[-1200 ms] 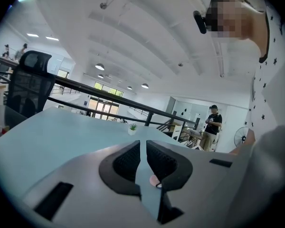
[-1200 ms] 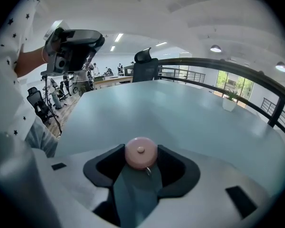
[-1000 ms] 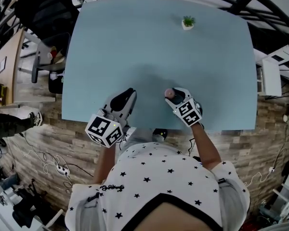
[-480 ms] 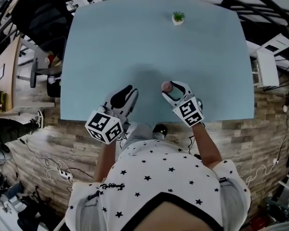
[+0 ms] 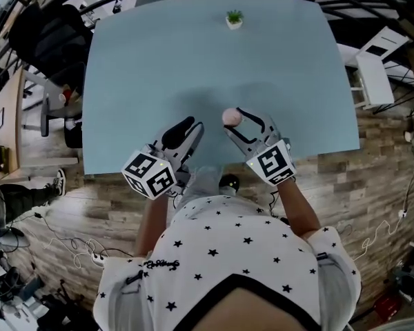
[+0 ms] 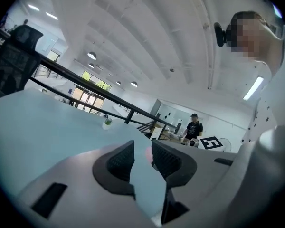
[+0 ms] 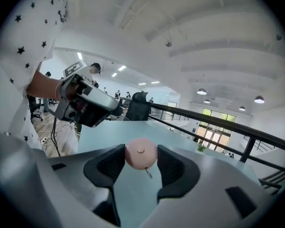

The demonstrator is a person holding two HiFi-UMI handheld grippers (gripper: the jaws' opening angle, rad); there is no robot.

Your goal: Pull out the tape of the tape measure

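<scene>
- The pink round tape measure (image 7: 141,154) is sitting between the pads of the right gripper (image 5: 237,121), which is clamping it from both sides over the near part of the light blue table (image 5: 193,61).
- Its small tape tab (image 7: 147,173) is hanging below the case.
- The left gripper (image 6: 143,156) is hovering near, at its left. Its jaws have just been opening and are standing partly open, with nothing between them.
- A small potted plant (image 5: 234,18) is standing at the far table edge.
</scene>
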